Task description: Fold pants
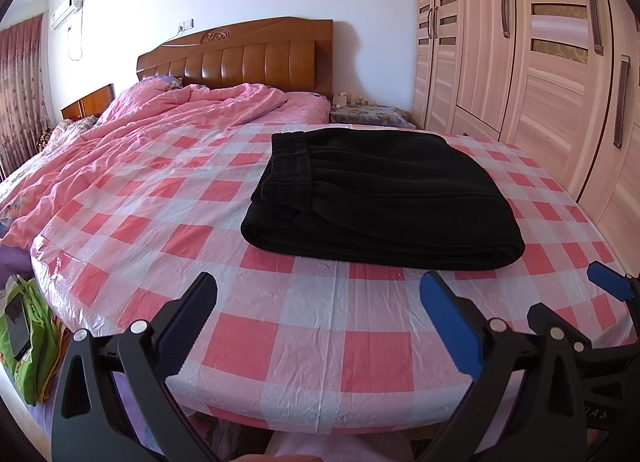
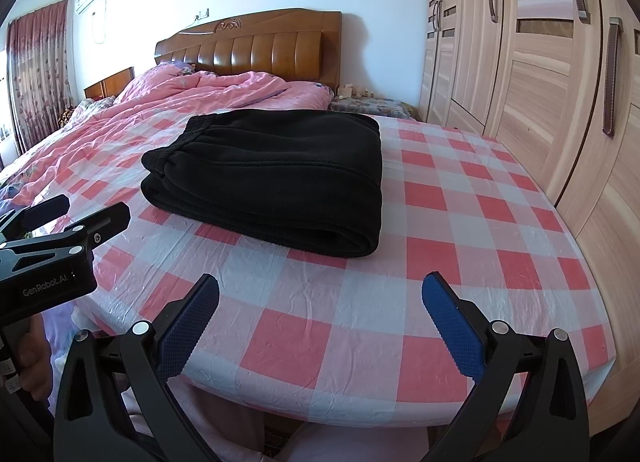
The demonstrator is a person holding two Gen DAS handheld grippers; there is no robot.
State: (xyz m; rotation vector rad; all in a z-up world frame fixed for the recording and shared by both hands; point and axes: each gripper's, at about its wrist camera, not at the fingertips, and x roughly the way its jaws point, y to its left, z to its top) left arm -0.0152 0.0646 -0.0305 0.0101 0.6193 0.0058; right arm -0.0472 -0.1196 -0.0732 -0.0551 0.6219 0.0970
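Pants [image 1: 380,198] folded into a compact stack, task seemingly finished.
Left gripper [image 1: 316,326] and right gripper [image 2: 320,326] both spread wide, empty, pants ahead; likely only tidying remains.

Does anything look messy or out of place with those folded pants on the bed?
Nothing stands out. The black pants lie folded in a neat stack on the checkered cover, and both hand-held grippers are open, clear of them.
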